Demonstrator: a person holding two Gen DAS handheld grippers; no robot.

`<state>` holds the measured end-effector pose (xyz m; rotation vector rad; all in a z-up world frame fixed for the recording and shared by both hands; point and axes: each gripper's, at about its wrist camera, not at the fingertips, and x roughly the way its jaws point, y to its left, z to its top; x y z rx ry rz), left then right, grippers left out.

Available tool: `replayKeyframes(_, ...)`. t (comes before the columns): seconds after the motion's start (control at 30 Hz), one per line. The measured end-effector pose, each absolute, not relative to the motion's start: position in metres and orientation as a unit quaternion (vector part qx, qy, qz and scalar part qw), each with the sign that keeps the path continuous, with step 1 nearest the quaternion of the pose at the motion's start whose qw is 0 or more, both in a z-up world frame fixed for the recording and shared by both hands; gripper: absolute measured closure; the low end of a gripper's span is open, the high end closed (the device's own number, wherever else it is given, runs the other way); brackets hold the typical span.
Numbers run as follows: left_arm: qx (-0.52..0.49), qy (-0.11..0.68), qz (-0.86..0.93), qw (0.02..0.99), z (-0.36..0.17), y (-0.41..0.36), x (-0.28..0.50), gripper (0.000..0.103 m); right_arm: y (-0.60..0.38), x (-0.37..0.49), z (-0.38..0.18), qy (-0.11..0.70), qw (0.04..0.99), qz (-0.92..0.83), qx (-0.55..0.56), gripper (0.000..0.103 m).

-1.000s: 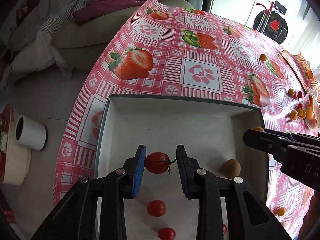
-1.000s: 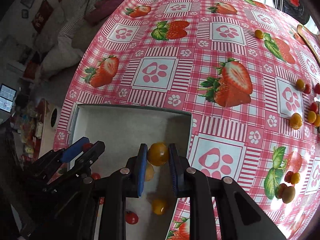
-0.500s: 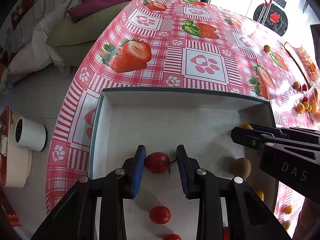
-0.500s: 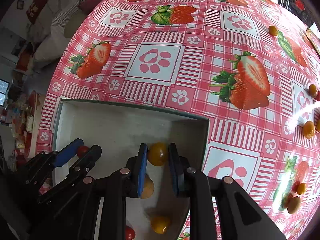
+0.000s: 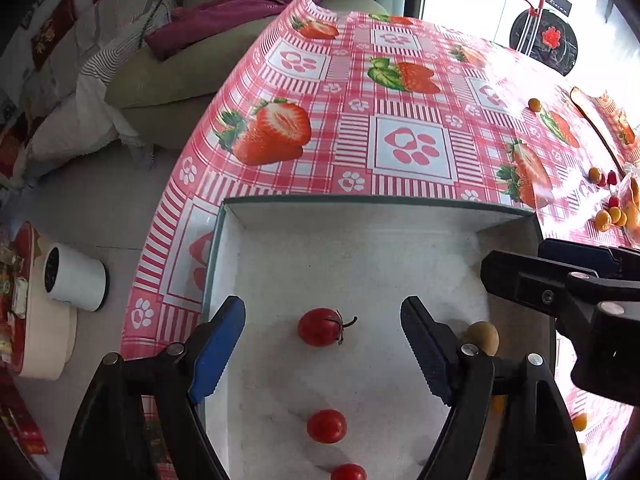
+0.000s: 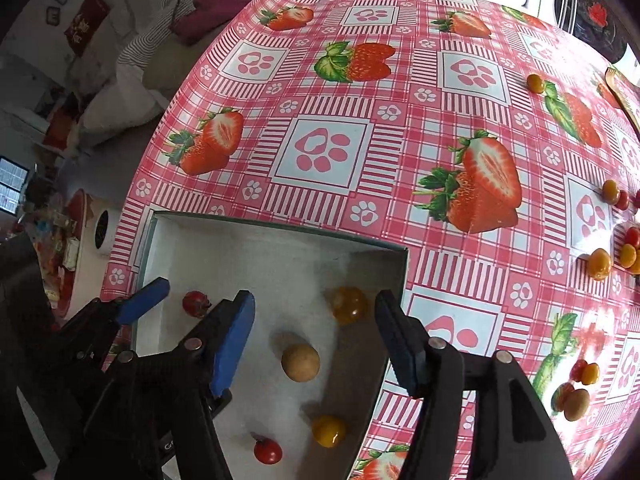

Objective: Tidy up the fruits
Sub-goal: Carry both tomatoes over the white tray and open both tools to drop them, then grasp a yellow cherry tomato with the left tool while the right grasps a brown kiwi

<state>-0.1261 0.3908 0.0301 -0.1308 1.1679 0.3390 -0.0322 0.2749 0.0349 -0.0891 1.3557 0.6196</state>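
While both sets of jaws are opening, your right gripper [image 6: 316,340] has nothing pressed; the loose yellow cherry tomatoes [image 6: 599,265] lie at three o'clock, nearer it than your left gripper [image 5: 322,346].

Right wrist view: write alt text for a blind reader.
The right gripper, jaws opening, hangs over a white box with a yellow tomato loose between them. More fruit lies inside; a strawberry-print tablecloth spreads behind.

Left gripper [image 5: 322,340] jaws opening; red tomato [image 5: 319,326] loose between, in box [image 5: 372,204].
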Motion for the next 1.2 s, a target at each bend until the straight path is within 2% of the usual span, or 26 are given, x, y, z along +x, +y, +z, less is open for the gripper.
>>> replayKeyframes(0.13,-0.054,0.553,0.154,0.817,0.035,0.386,-0.124,0.022,0.258,-0.034,0.049,0.608,0.742,0.280,-0.023,0.023)
replayKeyframes(0.37,-0.046,0.552,0.130,0.822,0.046,0.360,-0.122,0.022,0.198,-0.036,0.056,0.609,0.756,0.238,0.012,0.023)
replayKeyframes(0.63,-0.023,0.553,0.084,0.829,0.055,0.308,-0.107,0.022,0.122,-0.034,0.024,0.644,0.743,0.171,0.061,0.023)
replayKeyframes(1.2,0.025,0.559,0.000,0.829,0.055,0.207,-0.068,0.022,0.048,-0.034,0.018,0.637,0.760,0.117,0.047,0.023)
